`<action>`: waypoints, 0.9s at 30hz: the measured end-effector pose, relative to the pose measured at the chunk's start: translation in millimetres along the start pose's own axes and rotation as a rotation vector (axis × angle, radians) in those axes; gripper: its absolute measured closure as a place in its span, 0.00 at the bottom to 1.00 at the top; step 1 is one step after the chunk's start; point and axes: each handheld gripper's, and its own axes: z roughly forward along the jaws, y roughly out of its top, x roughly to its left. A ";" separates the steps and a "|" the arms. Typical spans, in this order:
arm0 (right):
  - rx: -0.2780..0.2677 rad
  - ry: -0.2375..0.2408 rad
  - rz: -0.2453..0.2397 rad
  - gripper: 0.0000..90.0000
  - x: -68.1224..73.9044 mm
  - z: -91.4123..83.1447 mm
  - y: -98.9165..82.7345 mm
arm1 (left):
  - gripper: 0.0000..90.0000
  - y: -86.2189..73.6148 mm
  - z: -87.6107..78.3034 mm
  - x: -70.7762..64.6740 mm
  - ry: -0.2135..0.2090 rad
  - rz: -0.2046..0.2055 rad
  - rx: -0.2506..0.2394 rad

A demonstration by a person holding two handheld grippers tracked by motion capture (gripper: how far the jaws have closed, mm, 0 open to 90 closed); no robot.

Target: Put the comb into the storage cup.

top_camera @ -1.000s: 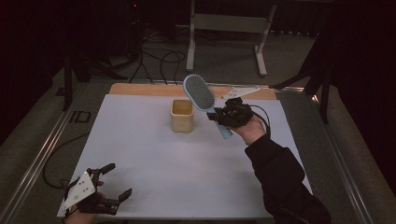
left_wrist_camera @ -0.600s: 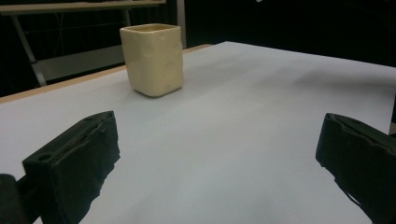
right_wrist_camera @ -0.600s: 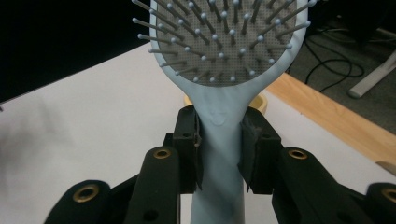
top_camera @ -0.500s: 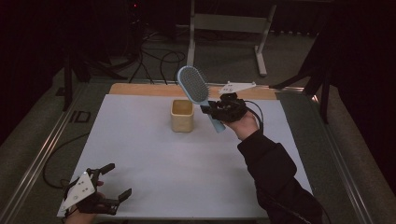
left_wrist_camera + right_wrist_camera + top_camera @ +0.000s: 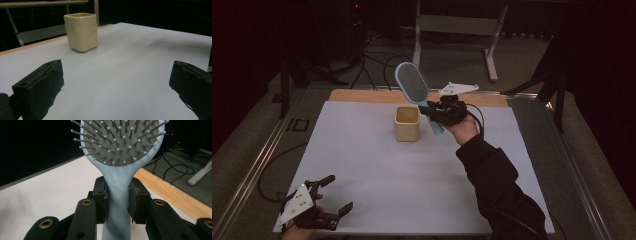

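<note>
A light blue hairbrush [image 5: 413, 85] with a grey bristle pad is held up in the air, head tilted up and to the left. My right gripper [image 5: 435, 114] is shut on its handle [image 5: 117, 195], just right of a cream square cup [image 5: 407, 123] that stands upright near the table's far edge. The brush head [image 5: 122, 140] fills the top of the right gripper view, bristles toward the camera. At the near left corner of the table, my left gripper [image 5: 339, 195] rests open with nothing between its jaws. The cup [image 5: 81, 31] stands far ahead of it.
The white table top [image 5: 412, 185] has a wooden strip [image 5: 362, 96] along its far edge. Cables [image 5: 362, 70] and a grey metal stand [image 5: 457, 25] lie on the floor beyond. A metal rail [image 5: 252, 170] runs along the left side.
My right gripper has carried the hairbrush up and to the left, so its head now stands above and behind the cup. The left gripper has stayed still.
</note>
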 end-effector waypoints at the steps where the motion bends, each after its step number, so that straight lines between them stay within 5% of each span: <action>1: -0.005 0.010 -0.001 0.79 -0.7 1.7 0.5 | 0.00 -0.1 0.0 -0.1 0.000 -0.001 0.000; 27: -0.133 0.011 0.004 0.78 -1.4 34.6 16.3 | 0.00 -0.6 -1.2 0.9 0.000 -0.001 0.000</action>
